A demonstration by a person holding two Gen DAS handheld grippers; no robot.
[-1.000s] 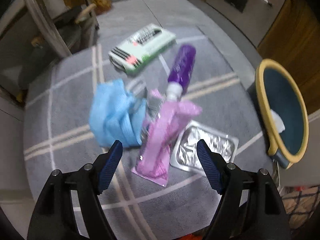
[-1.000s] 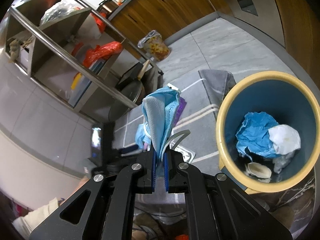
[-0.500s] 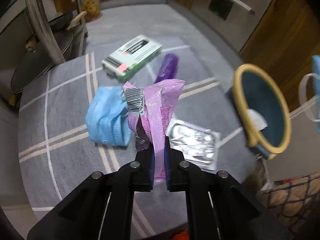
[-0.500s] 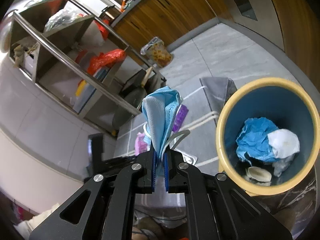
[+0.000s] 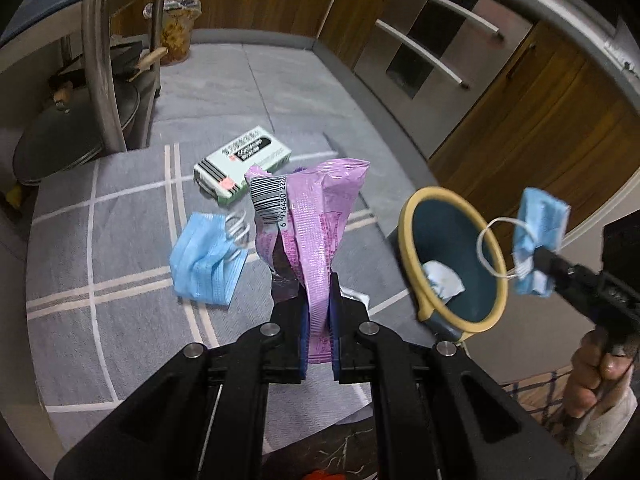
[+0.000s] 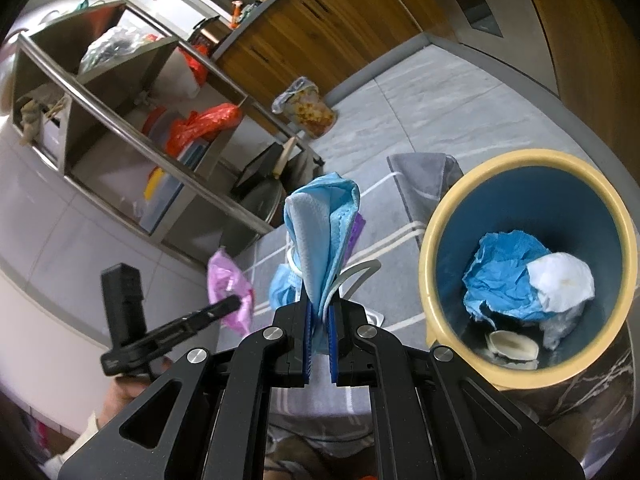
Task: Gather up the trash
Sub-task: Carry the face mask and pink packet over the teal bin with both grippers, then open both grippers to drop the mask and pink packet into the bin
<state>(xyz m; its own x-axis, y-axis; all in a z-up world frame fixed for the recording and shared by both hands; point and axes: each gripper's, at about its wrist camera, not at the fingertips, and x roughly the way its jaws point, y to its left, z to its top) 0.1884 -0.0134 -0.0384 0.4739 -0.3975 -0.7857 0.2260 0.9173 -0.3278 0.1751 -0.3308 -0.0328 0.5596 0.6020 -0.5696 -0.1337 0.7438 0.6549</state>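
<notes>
Fingers of our left gripper are pinching a pink wrapper; our right gripper is clamping a blue mask, bin at two o'clock.

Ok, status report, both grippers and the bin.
Left gripper shut on pink wrapper. Right gripper shut on blue mask. Bin open beside it, path clear.

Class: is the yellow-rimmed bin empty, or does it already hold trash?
It holds trash. The bin contains crumpled blue paper, a white wad and a pale shell-like scrap.
</notes>
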